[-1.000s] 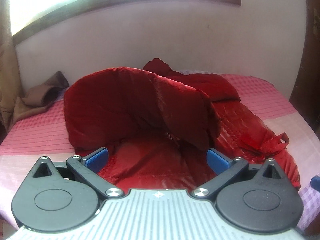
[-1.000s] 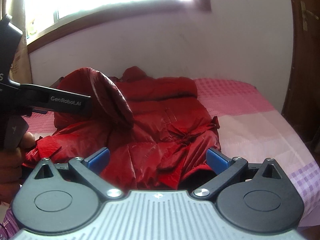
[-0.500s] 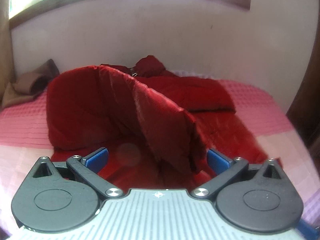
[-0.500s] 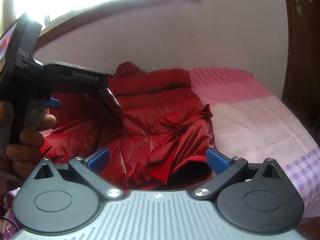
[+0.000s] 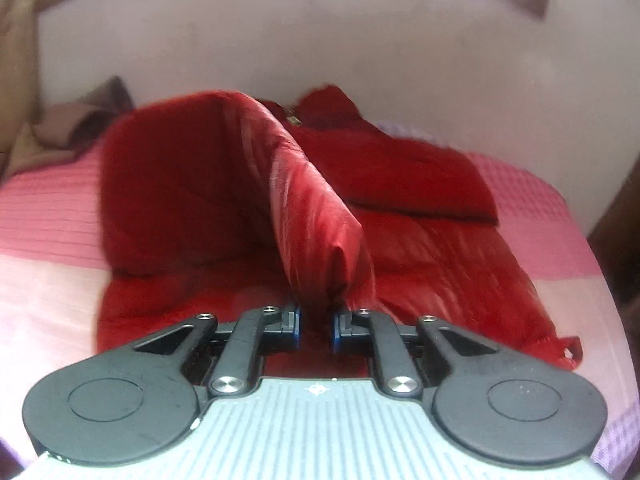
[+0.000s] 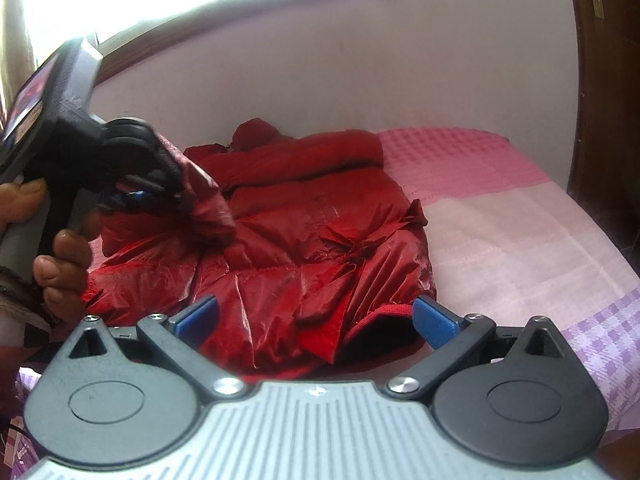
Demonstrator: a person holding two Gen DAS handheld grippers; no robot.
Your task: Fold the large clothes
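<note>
A shiny red padded jacket (image 5: 420, 272) lies spread on the bed, collar toward the wall. One sleeve (image 5: 304, 208) stands up in a ridge, and its end runs down between the pads of my left gripper (image 5: 317, 322). Those jaws are closing and stand narrow, pinching the sleeve. In the right wrist view the left gripper (image 6: 140, 196) hangs over the jacket's left side with the sleeve (image 6: 204, 204) bunched at its tip, gripped by a person's hand (image 6: 64, 264). My right gripper (image 6: 316, 314) is open just above the jacket's near hem (image 6: 320, 248), holding nothing.
The bed has a pink checked cover (image 6: 500, 232) with a lilac checked strip (image 6: 600, 332) along the near right edge. Brown cloth (image 5: 80, 120) is heaped at the back left by the wall. A dark wooden door (image 6: 600, 120) stands at the right.
The left jaws went from wide apart to narrow around the sleeve end. The left gripper moved across the jacket, carrying the sleeve toward its middle. The right gripper barely moved.
</note>
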